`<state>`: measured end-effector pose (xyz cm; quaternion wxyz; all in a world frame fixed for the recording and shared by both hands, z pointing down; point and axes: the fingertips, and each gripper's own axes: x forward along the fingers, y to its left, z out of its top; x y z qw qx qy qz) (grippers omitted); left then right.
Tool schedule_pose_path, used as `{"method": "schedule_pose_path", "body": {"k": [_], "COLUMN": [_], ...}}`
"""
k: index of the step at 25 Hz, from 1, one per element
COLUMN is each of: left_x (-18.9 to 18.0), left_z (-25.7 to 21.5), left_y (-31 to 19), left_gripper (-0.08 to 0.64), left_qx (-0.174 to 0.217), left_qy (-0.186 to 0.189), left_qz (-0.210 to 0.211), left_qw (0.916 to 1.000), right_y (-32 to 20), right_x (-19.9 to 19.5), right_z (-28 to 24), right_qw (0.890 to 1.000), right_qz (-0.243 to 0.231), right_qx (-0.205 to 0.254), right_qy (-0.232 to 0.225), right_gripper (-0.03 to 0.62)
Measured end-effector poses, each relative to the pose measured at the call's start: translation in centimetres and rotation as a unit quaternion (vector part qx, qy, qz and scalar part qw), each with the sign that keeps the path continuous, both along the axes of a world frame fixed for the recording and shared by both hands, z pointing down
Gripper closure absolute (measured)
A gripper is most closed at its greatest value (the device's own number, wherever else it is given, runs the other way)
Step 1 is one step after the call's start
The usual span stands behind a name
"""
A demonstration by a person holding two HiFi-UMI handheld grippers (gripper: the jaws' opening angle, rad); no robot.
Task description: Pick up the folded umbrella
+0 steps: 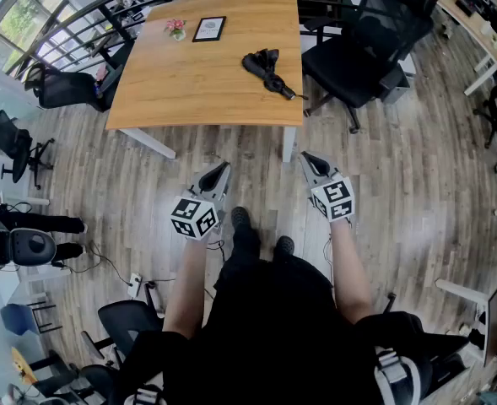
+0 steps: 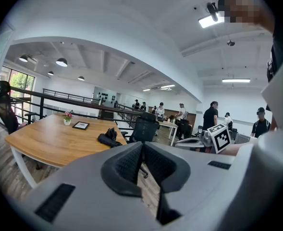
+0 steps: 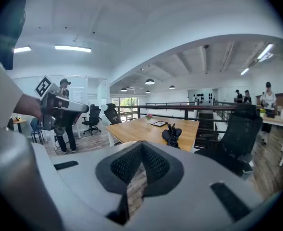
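Observation:
The folded black umbrella [image 1: 269,70] lies on the right part of the wooden table [image 1: 189,83], its handle toward the near right edge. It also shows as a dark bundle, the umbrella [image 2: 107,139] in the left gripper view and the umbrella [image 3: 171,134] in the right gripper view. My left gripper [image 1: 224,167] and right gripper [image 1: 305,156] hover side by side over the floor, short of the table's near edge. Both point toward the table with jaws together and nothing between them. The left gripper's [image 2: 142,146] and the right gripper's [image 3: 142,144] tips meet.
A black office chair [image 1: 366,40] stands at the table's right side, close to the umbrella. A framed picture [image 1: 208,29] and a small flower pot [image 1: 176,29] sit at the table's far end. More chairs [image 1: 62,87] and a railing lie to the left. Several people stand in the background.

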<state>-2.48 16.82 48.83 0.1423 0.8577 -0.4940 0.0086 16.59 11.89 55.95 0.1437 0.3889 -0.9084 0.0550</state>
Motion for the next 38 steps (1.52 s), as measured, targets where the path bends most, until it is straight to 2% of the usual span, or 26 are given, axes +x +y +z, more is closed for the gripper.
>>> {"method": "schedule_pose_path", "body": {"k": [11,15,29,38], "left_x": [2.1,2.7,1.8,1.0], "left_z": [-0.2,-0.1,0.2,0.5], "left_y": [1.1,1.4,1.4,-0.8], "left_gripper": [0.527,0.526,0.527,0.527], "left_qx": [0.006,0.005,0.001,-0.001], "left_qy": [0.01,0.009,0.017,0.023], "left_qz": [0.014,0.016,0.004,0.01], "left_qw": [0.9998,0.9998,0.9998,0.9997], "right_y": [2.6,2.8,2.6,0.8], "right_x": [0.8,1.7,1.8,1.7], "right_z": [-0.1,0.6,1.0,0.9], "right_qw": [1.0,0.999,0.999,0.999], "right_qz": [-0.007,0.009,0.02,0.032], "right_qx": [-0.007,-0.031,-0.038,-0.039], "right_qy": [0.004,-0.02,-0.023,-0.016], "right_gripper": [0.584,0.584,0.584,0.584]}}
